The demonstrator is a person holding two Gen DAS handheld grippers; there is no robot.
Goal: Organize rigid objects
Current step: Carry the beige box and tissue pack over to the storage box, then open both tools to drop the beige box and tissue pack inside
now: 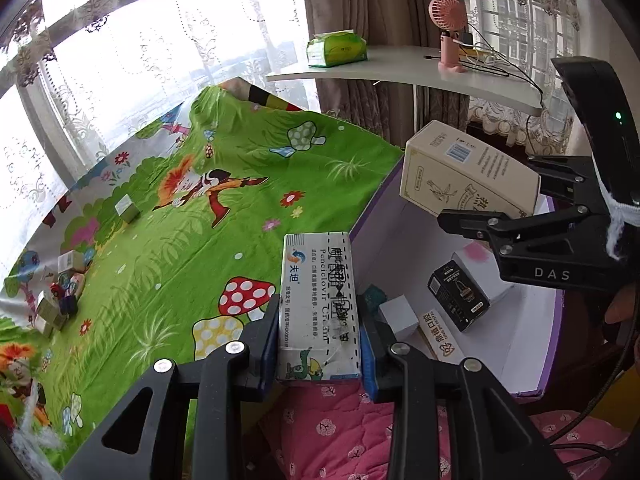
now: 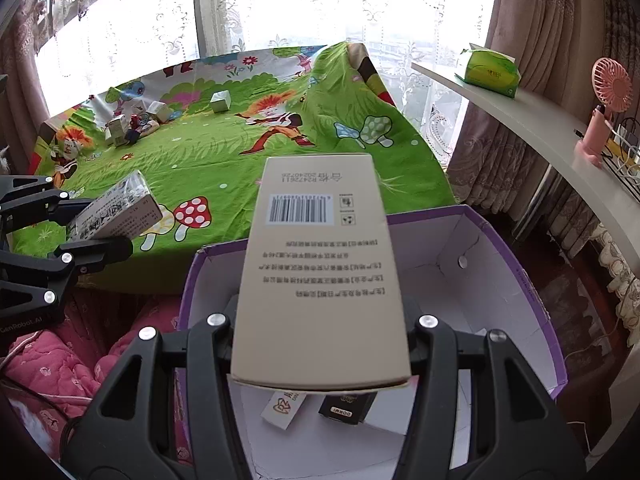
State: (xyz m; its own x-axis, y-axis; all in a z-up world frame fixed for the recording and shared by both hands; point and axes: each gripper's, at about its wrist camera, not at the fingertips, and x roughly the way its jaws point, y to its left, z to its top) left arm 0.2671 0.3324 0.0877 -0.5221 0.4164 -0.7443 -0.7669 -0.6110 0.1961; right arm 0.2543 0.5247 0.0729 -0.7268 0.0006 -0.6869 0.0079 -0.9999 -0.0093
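Over the purple storage box (image 2: 520, 276), the right gripper (image 2: 320, 344) clamps a tall beige carton (image 2: 320, 272); beside its rim, the left gripper (image 1: 320, 344) pinches a cream box (image 1: 318, 304).

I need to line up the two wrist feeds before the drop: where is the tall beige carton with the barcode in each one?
Left wrist view: the beige carton sits upper right, tilted, clamped in the right gripper above the purple bin.
Right wrist view: it fills the centre, barcode side up, between the near fingers, over the bin's open interior.
Shared landmark: the pink fan, on the white shelf in both views.
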